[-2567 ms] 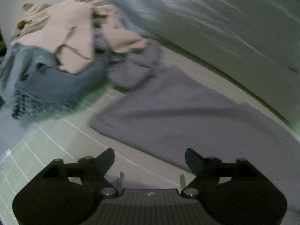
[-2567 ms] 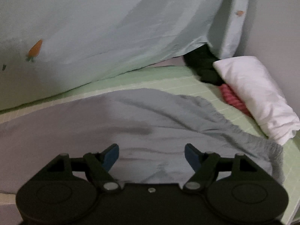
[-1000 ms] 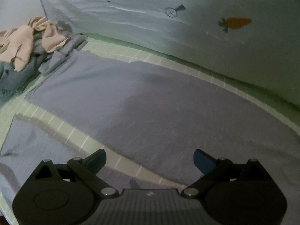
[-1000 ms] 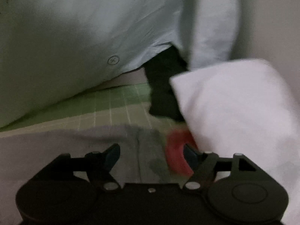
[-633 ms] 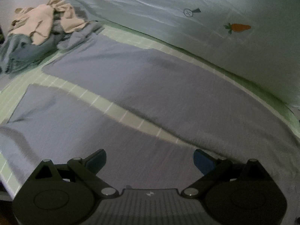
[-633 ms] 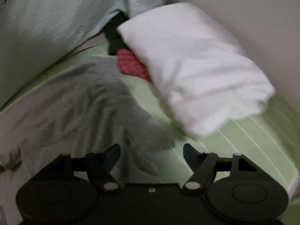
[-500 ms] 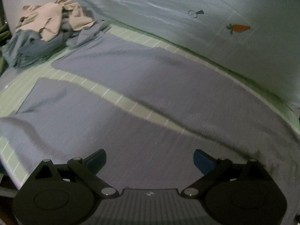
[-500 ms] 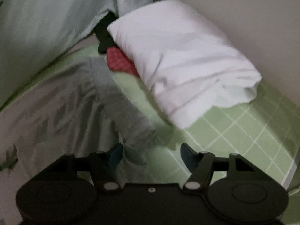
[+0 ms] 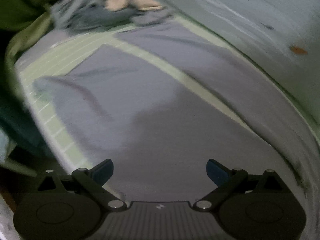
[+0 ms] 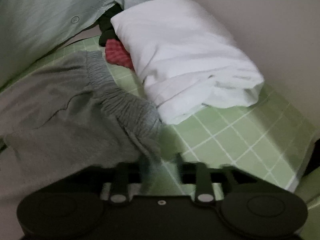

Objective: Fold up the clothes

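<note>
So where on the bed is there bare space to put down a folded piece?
The clearest bare patch is the green checked sheet between the white pillow and the grey trousers, toward the bed's edge. A narrow strip shows between the trouser legs. The clothes pile end is crowded.

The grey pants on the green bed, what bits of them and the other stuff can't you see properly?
- Grey elastic-waist pants: in the right wrist view the legs run off the left edge.
- Right gripper: fingers smeared by motion blur, so whether they pinch the waistband is unclear.
- Pile of beige and blue clothes: blurred in the left wrist view, single garments unreadable.
- Red knitted item and black item: mostly hidden under the white pillow.
</note>
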A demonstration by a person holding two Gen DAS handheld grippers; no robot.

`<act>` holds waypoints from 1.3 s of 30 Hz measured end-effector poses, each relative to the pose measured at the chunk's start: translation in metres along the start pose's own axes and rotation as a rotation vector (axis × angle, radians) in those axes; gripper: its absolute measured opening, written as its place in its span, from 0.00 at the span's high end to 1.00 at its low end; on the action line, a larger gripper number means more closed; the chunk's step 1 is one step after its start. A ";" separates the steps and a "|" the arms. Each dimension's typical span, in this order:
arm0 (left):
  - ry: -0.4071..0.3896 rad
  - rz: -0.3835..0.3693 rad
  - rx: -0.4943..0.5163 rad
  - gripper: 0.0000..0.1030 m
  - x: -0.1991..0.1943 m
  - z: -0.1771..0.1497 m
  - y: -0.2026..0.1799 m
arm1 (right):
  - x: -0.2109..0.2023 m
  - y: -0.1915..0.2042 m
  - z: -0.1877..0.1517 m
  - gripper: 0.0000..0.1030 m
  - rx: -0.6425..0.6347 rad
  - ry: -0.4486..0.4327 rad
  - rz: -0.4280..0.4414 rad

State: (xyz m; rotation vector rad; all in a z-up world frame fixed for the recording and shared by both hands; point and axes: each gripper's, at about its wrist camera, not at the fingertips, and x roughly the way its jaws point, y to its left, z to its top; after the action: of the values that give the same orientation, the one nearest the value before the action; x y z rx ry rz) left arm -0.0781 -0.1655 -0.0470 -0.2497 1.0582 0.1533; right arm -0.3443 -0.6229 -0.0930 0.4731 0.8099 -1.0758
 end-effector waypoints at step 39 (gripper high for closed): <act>-0.038 -0.087 0.453 0.97 0.172 0.236 0.099 | -0.128 0.321 -0.104 0.09 -0.060 -0.015 -0.168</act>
State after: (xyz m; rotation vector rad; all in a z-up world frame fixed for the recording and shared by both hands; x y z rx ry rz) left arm 0.1793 -0.0043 -0.1003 0.1164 1.0139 -0.1603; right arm -0.1195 -0.3413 -0.0719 0.3509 0.8772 -1.2048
